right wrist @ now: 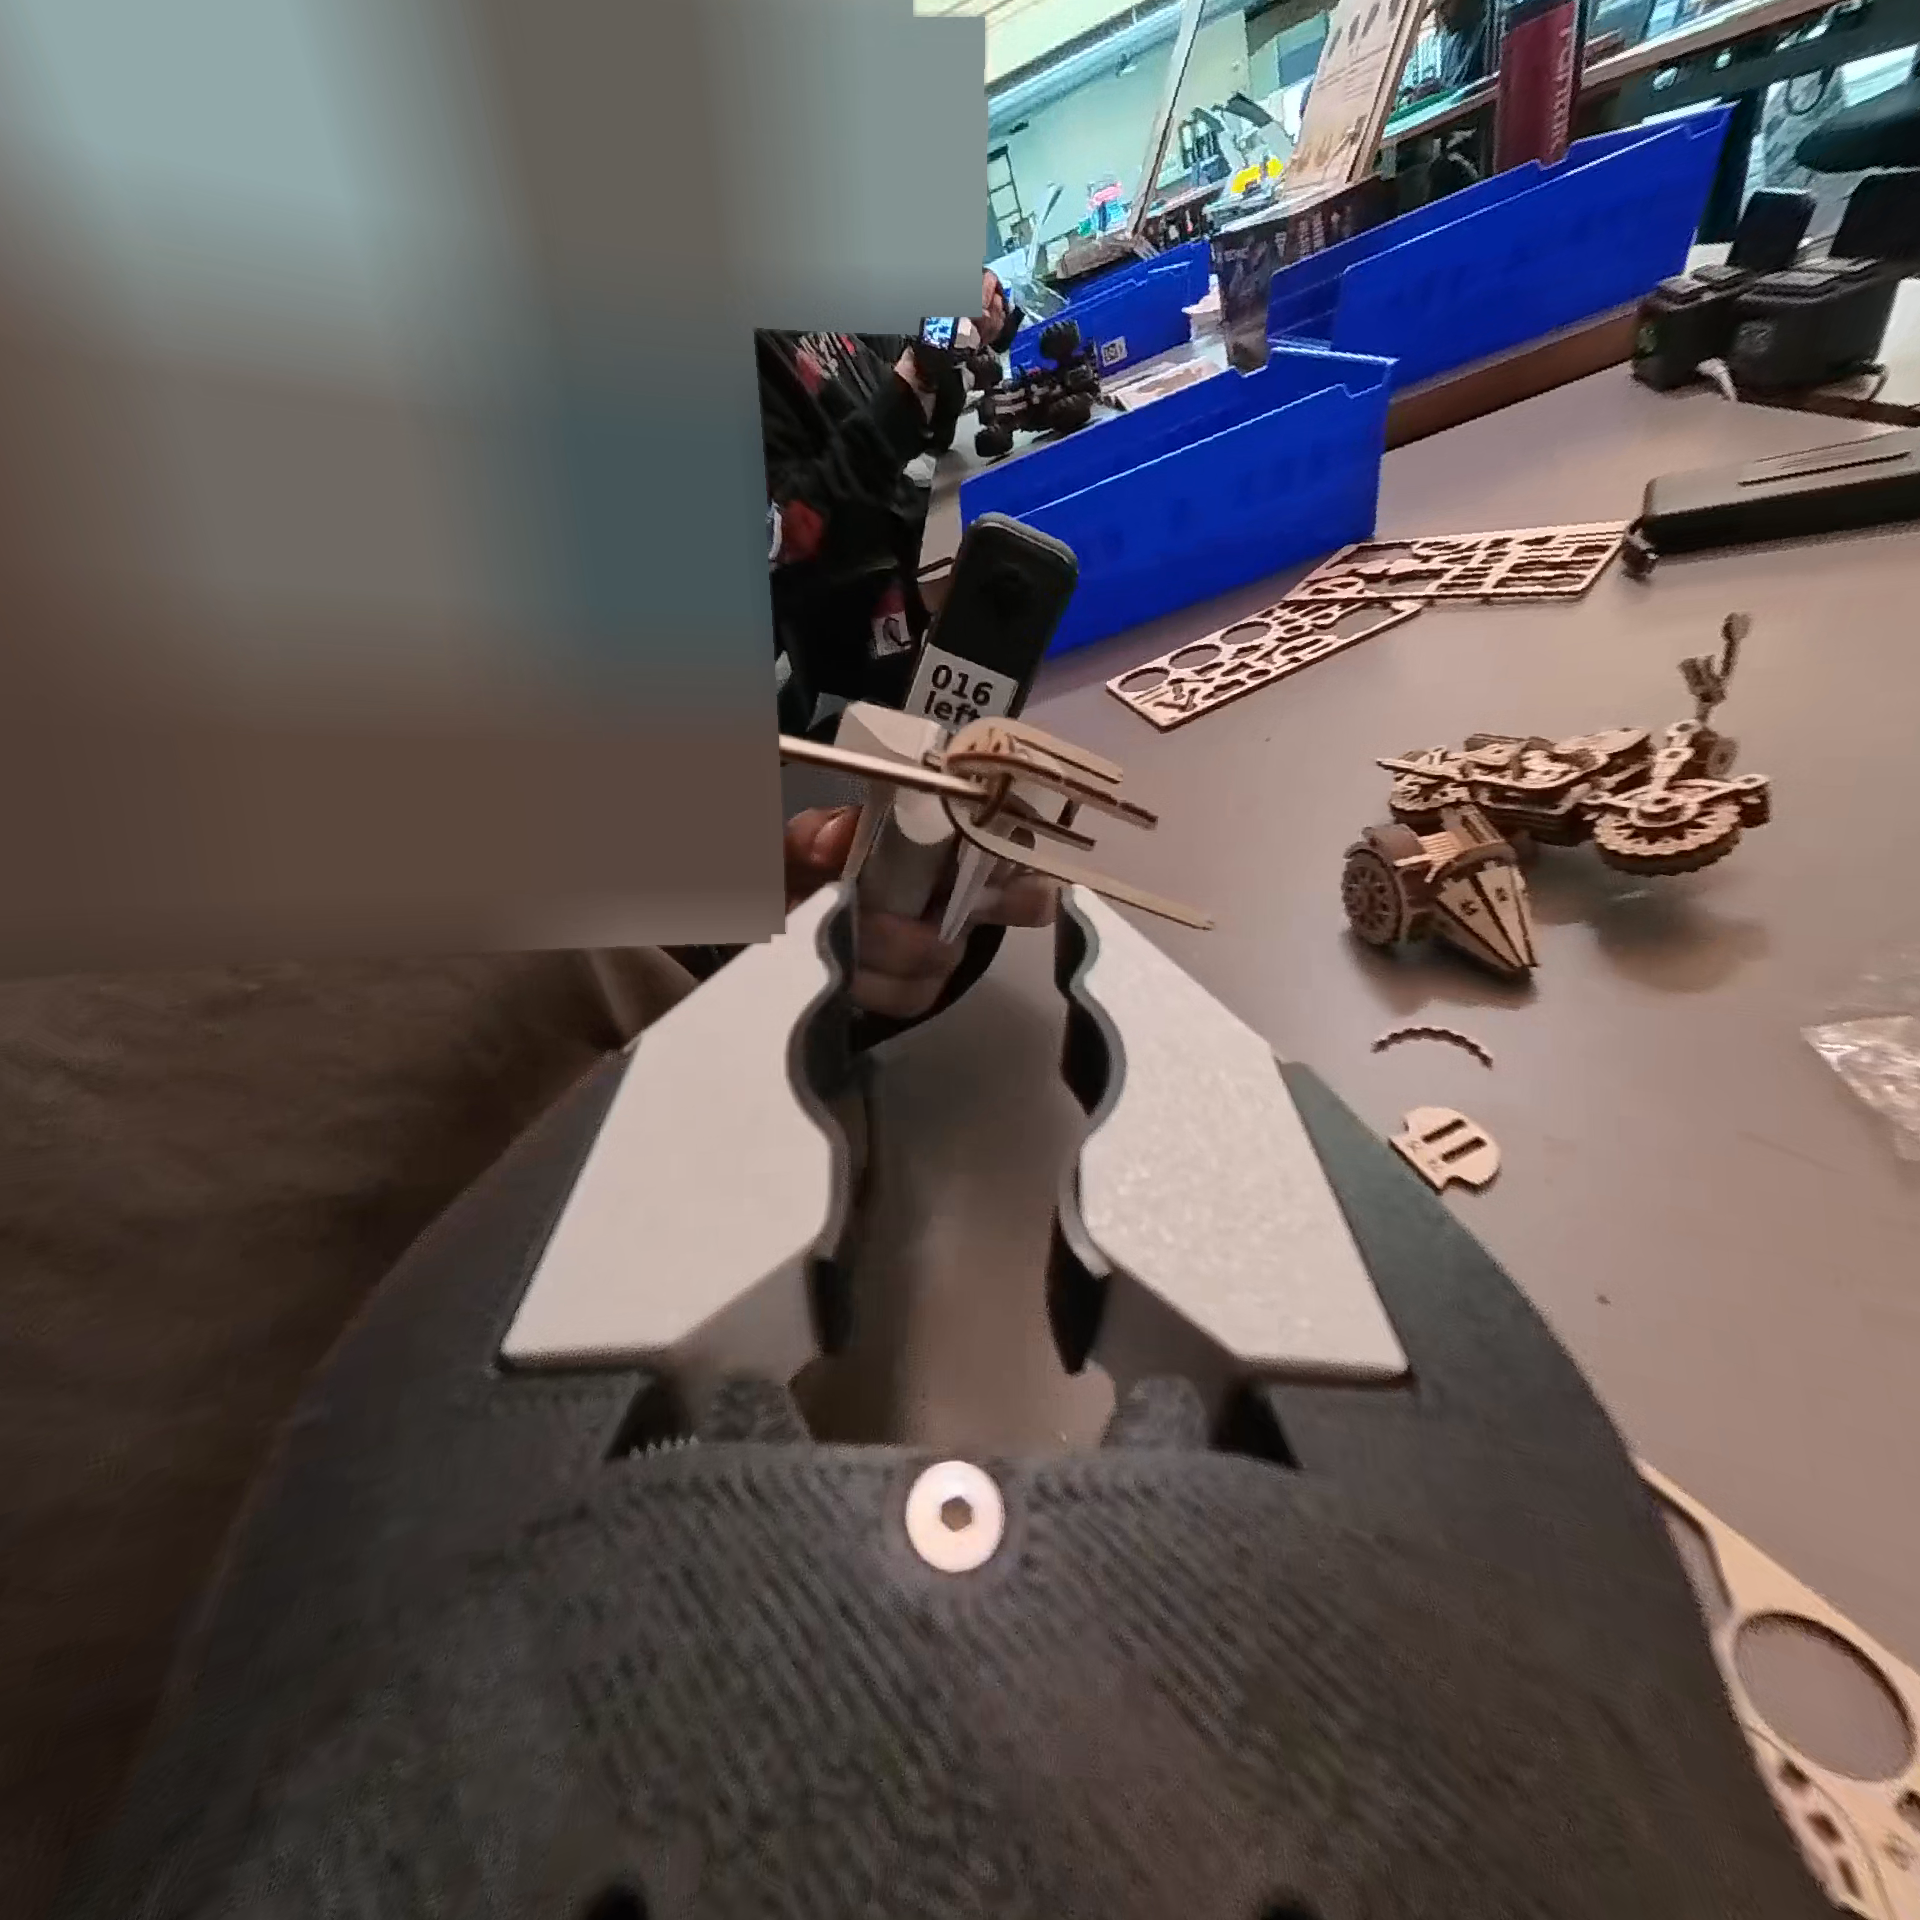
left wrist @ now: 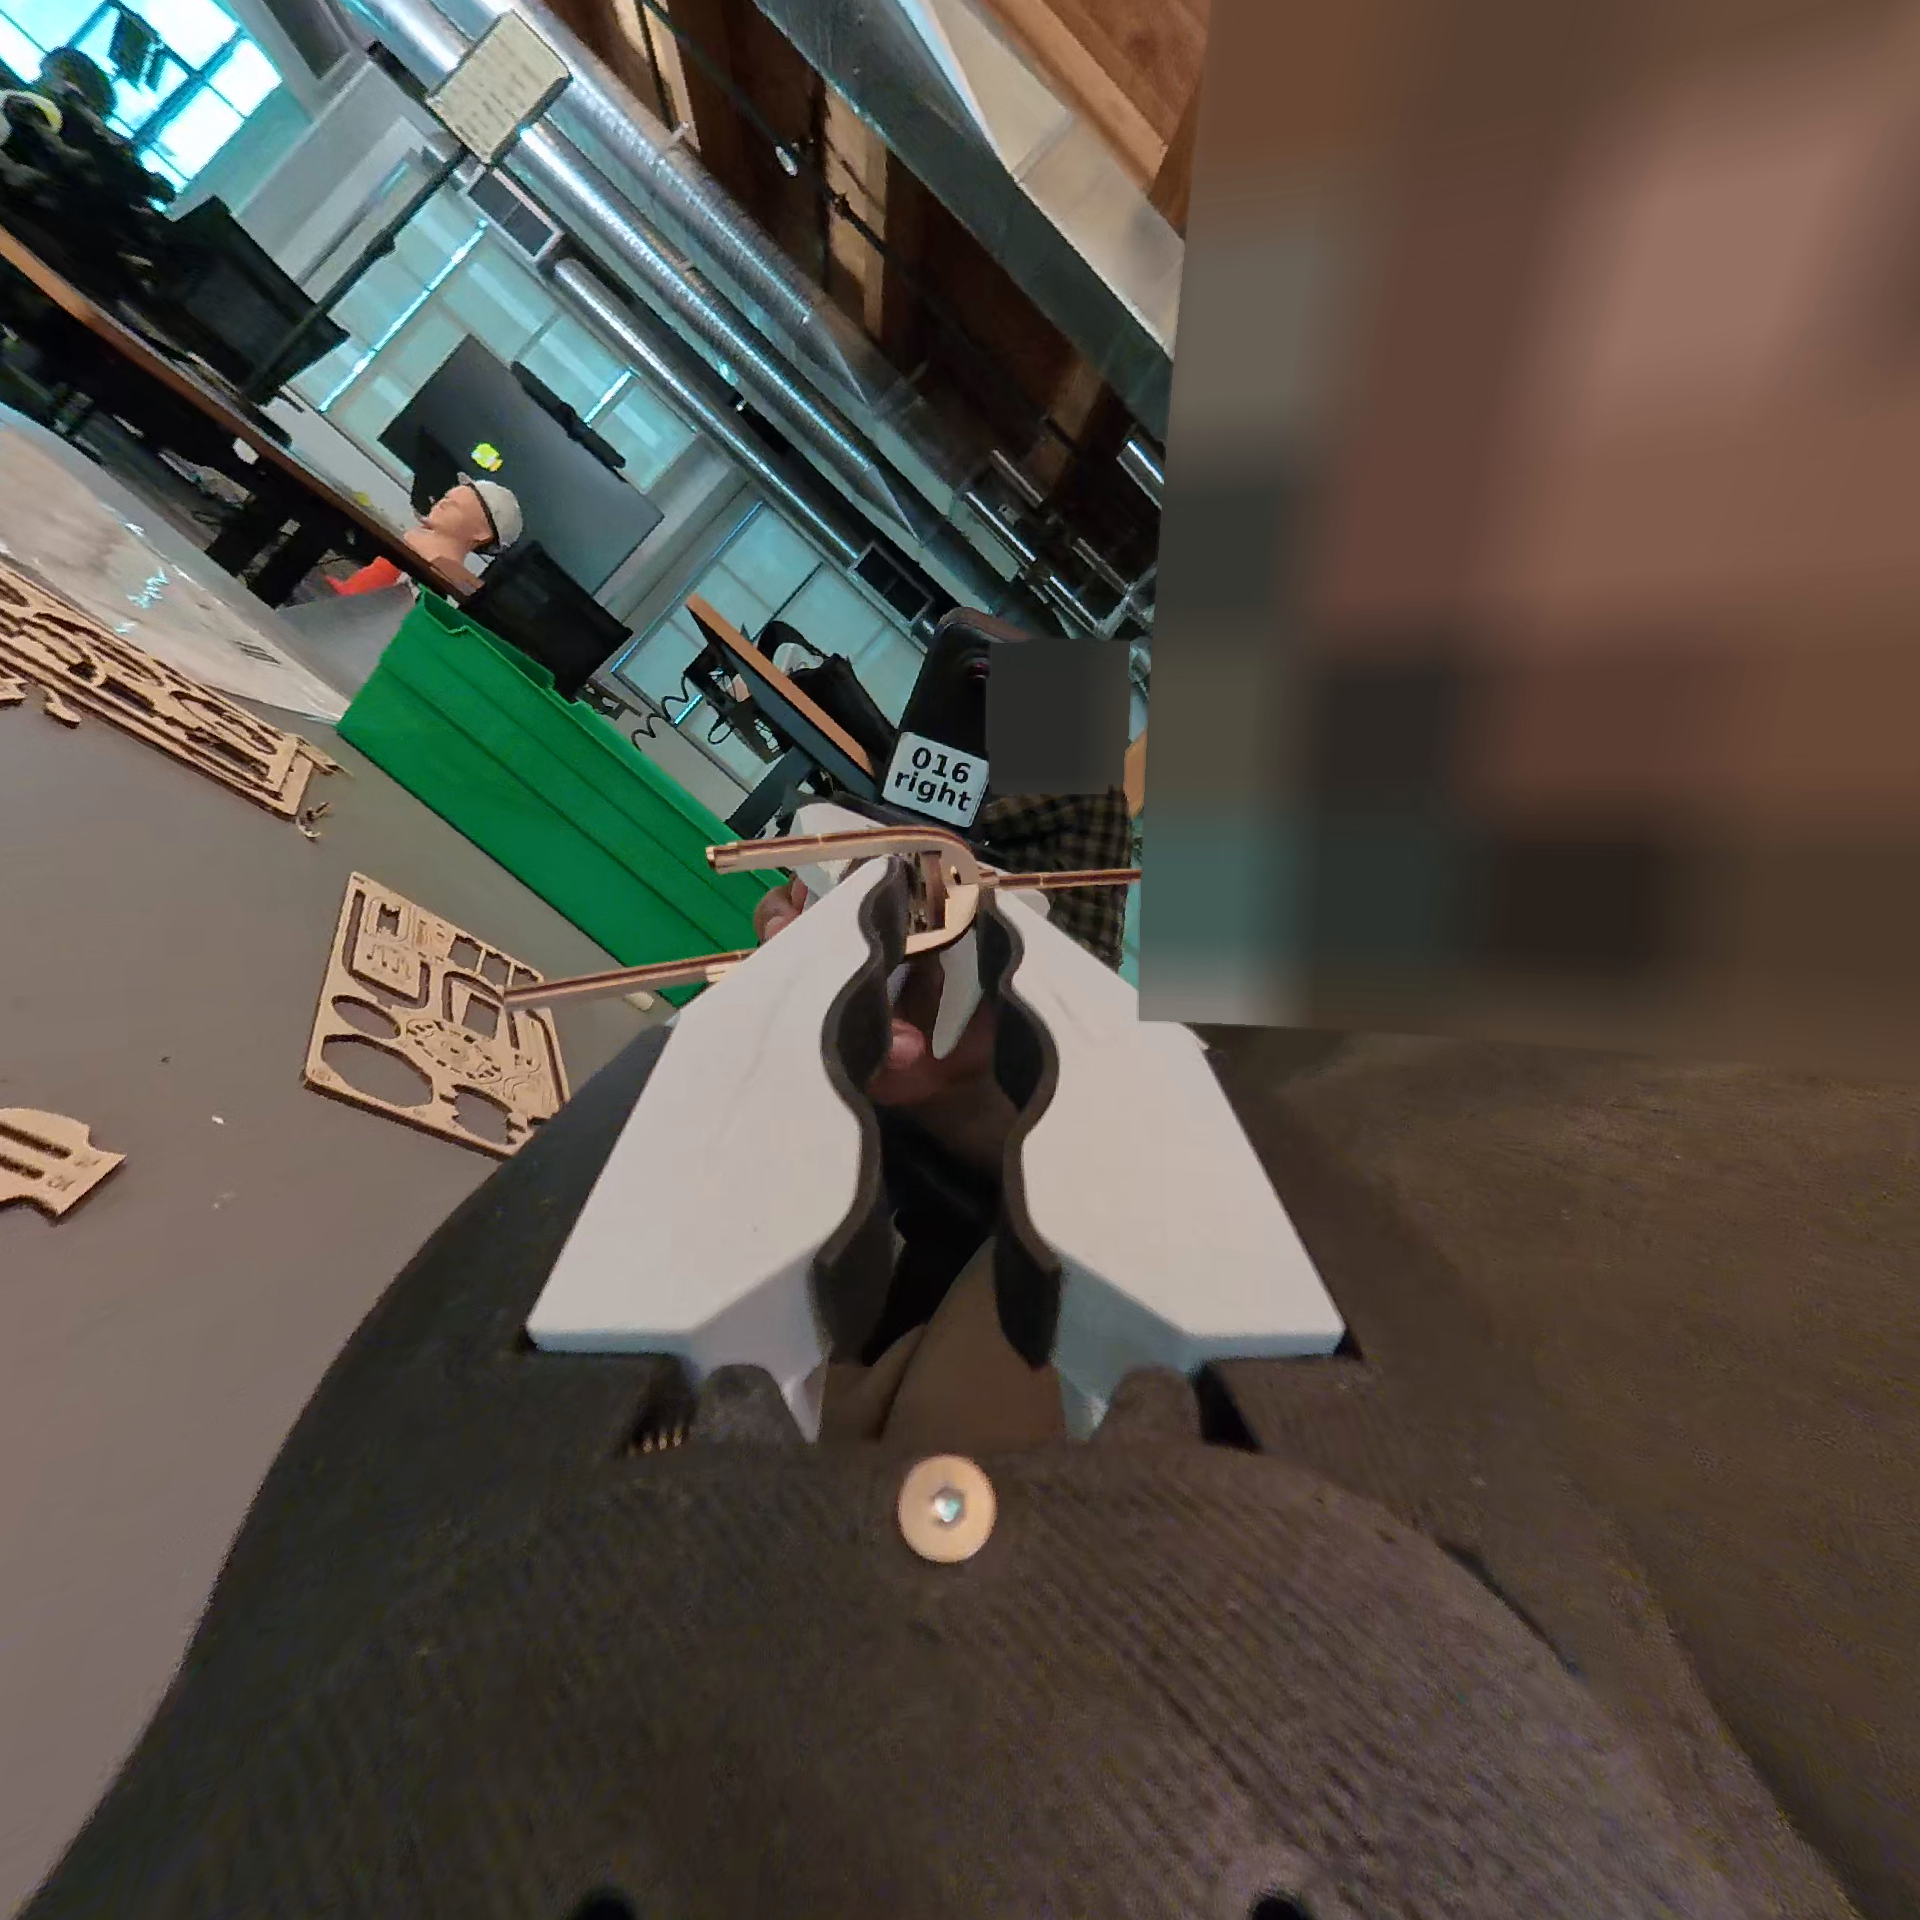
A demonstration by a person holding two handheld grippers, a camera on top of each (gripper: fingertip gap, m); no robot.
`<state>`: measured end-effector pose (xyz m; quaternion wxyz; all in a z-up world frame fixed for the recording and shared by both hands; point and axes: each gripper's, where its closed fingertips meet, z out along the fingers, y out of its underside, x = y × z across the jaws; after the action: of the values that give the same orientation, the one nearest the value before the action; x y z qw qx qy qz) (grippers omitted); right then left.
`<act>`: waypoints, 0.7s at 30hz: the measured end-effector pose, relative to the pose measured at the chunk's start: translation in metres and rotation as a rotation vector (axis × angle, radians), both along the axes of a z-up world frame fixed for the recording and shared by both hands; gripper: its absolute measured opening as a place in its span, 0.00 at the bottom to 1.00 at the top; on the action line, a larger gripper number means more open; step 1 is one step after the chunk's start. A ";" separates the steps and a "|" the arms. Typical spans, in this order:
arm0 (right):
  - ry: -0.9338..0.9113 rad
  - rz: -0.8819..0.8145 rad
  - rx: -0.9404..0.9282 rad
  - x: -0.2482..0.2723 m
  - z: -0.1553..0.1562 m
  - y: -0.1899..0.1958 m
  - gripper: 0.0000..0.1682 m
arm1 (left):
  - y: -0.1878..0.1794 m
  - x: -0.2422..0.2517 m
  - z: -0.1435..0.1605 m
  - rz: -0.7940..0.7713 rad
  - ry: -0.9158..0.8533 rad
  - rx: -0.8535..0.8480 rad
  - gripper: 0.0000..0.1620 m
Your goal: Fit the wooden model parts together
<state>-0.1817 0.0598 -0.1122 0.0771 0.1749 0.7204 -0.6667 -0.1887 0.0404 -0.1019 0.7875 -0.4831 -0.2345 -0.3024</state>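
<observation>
Grippers meet in mid-air over a small wooden part.
Left gripper (left wrist: 935,914) is pinched shut on the part (left wrist: 940,883) at its fingertips, thin rods sticking out both sides. Right gripper (right wrist: 951,935) faces it with jaws parted and holding nothing, the part (right wrist: 997,800) just beyond its tips. Built model (right wrist: 1558,821) and cut sheets (right wrist: 1351,623) lie on the table (right wrist: 1558,1195) to its right.

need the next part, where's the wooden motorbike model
Right wrist view, right side: the motorbike stands on the table, behind a wooden cone piece and before the cut-out sheets.
</observation>
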 end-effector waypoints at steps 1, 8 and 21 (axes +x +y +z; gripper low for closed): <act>-0.002 0.000 -0.002 0.000 0.000 0.000 0.23 | 0.000 -0.001 0.001 -0.001 -0.005 0.004 0.07; -0.044 -0.017 -0.039 -0.007 0.004 0.002 0.35 | 0.001 -0.008 0.007 -0.032 0.005 -0.011 0.07; -0.249 0.017 -0.271 -0.009 0.024 -0.006 0.60 | 0.009 -0.020 0.007 -0.096 0.172 -0.149 0.07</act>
<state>-0.1909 0.0537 -0.0878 0.1942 0.2380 0.6105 -0.7300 -0.2082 0.0497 -0.0947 0.7514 -0.5749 -0.1646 -0.2788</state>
